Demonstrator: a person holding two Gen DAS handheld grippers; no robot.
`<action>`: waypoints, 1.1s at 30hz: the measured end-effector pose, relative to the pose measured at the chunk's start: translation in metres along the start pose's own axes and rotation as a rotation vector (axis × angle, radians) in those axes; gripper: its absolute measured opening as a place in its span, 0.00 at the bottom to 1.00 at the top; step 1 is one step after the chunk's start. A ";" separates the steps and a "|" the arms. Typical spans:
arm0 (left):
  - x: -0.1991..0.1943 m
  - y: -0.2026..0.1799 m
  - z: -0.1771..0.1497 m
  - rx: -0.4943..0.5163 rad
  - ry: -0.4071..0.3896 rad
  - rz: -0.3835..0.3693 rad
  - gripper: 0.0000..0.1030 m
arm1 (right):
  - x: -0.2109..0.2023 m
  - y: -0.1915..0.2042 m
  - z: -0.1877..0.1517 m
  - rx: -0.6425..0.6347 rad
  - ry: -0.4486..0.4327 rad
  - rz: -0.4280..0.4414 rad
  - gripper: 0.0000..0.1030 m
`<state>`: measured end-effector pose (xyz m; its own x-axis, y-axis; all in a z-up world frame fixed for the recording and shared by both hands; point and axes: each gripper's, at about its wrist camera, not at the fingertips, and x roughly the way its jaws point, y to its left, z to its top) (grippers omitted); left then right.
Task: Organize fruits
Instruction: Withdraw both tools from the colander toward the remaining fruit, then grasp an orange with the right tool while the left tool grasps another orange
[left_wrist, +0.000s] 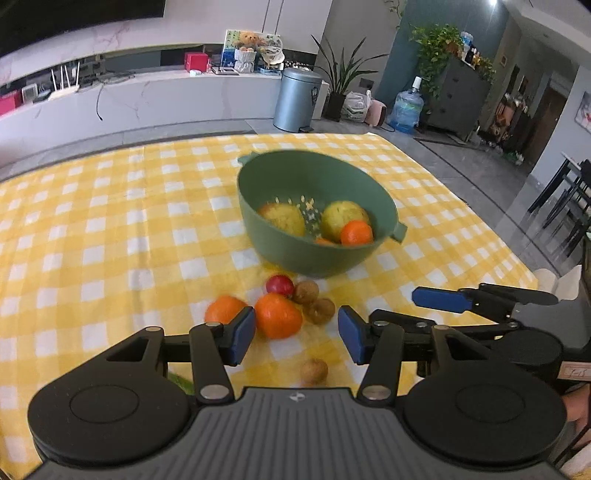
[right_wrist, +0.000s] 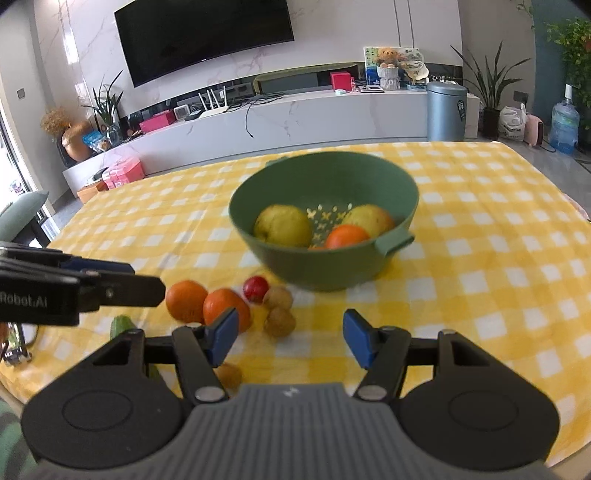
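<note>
On the checked yellow cloth of the desk (left_wrist: 110, 229), a round green plastic colander (left_wrist: 317, 225) holds two matte apples and a tangerine (left_wrist: 356, 232). Both the left gripper (left_wrist: 297, 336) and right gripper (right_wrist: 288, 338) have jaws spread, empty.

Green item (right_wrist: 122, 326) at lower left of the right wrist view was largely hidden behind the right hand-held gripper (right_wrist: 288, 341). A second orange piece (left_wrist: 324, 241) in the colander (left_wrist: 258, 236) showed only a sliver.

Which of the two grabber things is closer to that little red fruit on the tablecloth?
Left. The left gripper sits just short of the red fruit, fingers open around the neighbouring orange. The right gripper is open too, off to the fruit's right.
</note>
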<state>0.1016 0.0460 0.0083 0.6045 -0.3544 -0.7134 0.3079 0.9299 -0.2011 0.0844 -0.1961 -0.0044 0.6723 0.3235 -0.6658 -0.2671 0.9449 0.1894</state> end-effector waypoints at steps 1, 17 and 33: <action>0.001 0.000 -0.005 0.003 0.002 -0.004 0.59 | 0.001 0.002 -0.005 -0.007 0.001 0.000 0.58; 0.029 0.036 -0.022 -0.071 -0.020 0.148 0.57 | 0.035 0.020 -0.017 -0.029 -0.004 0.108 0.45; 0.054 0.055 -0.023 -0.099 0.038 0.112 0.55 | 0.081 0.064 -0.013 -0.317 -0.020 0.076 0.42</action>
<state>0.1350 0.0804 -0.0569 0.6020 -0.2461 -0.7597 0.1651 0.9691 -0.1831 0.1134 -0.1102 -0.0557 0.6548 0.3965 -0.6435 -0.5166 0.8563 0.0020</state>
